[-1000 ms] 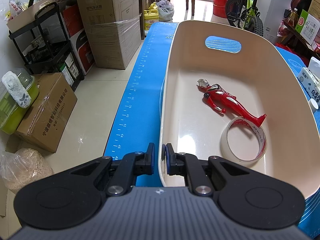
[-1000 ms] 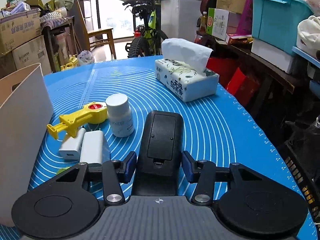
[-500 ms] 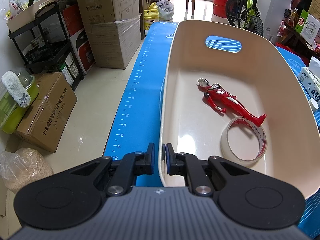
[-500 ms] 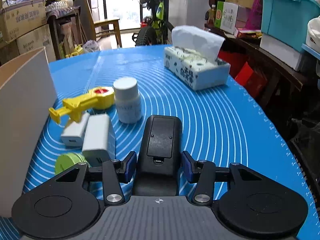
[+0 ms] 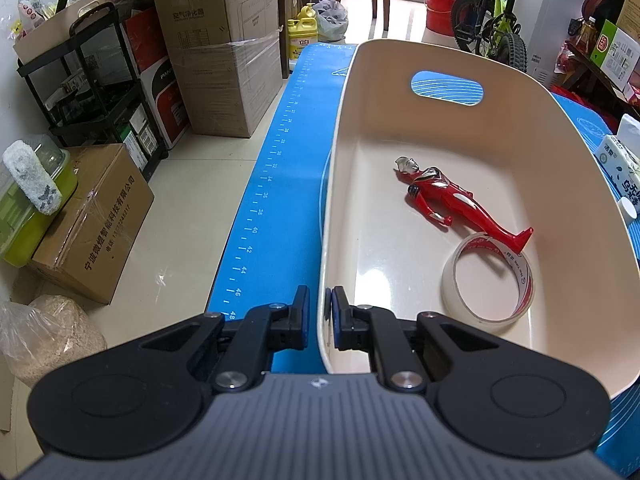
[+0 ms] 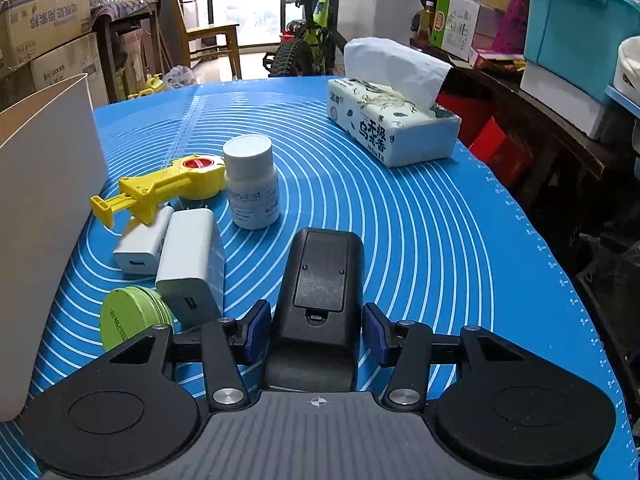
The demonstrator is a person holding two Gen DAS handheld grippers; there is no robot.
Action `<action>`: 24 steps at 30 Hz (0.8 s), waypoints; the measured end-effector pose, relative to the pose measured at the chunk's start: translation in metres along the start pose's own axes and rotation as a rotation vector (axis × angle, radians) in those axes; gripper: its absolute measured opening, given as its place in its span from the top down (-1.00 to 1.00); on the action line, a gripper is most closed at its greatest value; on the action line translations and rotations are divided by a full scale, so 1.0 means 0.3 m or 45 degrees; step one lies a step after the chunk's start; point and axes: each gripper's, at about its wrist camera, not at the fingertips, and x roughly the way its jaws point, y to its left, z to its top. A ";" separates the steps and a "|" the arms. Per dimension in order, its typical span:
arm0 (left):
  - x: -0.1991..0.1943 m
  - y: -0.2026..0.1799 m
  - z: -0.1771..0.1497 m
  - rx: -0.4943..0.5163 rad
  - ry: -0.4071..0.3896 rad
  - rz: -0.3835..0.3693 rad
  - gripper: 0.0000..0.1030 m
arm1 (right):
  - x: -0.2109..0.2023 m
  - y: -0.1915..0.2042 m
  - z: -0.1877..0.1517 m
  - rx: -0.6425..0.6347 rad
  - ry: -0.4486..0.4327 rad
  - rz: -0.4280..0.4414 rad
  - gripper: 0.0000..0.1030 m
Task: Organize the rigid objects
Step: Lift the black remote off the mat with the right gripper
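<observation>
My left gripper is shut on the near rim of a cream plastic bin. Inside the bin lie a red toy figure and a roll of clear tape. My right gripper is shut on a black remote-like device with its battery cover up, held above the blue mat. On the mat to the left sit a white bottle, a yellow toy, two white chargers, and a green tin.
A tissue pack lies at the mat's far right. The bin's outer wall stands along the left of the right wrist view. Cardboard boxes and a shelf rack stand on the floor left of the table.
The right gripper has risen and drawn back with the black device, so the green tin has come into view. The left gripper has not moved.
</observation>
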 end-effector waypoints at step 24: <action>0.002 0.000 -0.004 0.003 -0.001 0.003 0.71 | -0.095 -0.005 0.005 0.003 -0.092 0.014 -0.04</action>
